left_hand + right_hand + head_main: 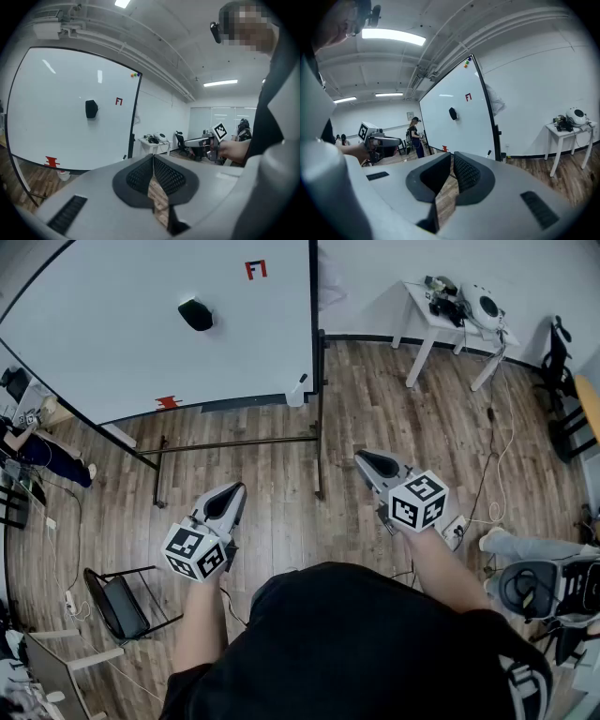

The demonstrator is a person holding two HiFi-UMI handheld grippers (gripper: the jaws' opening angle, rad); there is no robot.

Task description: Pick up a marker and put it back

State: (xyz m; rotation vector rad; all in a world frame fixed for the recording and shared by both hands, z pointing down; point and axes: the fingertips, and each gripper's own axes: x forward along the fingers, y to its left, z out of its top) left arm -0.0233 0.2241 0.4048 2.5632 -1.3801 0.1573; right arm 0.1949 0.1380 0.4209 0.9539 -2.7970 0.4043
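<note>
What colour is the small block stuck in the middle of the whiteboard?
The block is black, clearest in the head view.

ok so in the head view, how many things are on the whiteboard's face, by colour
black: 1, block
red: 2, mark near the top, piece at the lower edge
total: 3

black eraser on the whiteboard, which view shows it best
The head view: the black eraser is largest there, clear against the whiteboard. The left gripper view shows it smaller; the right gripper view shows a tiny dark spot.
</note>
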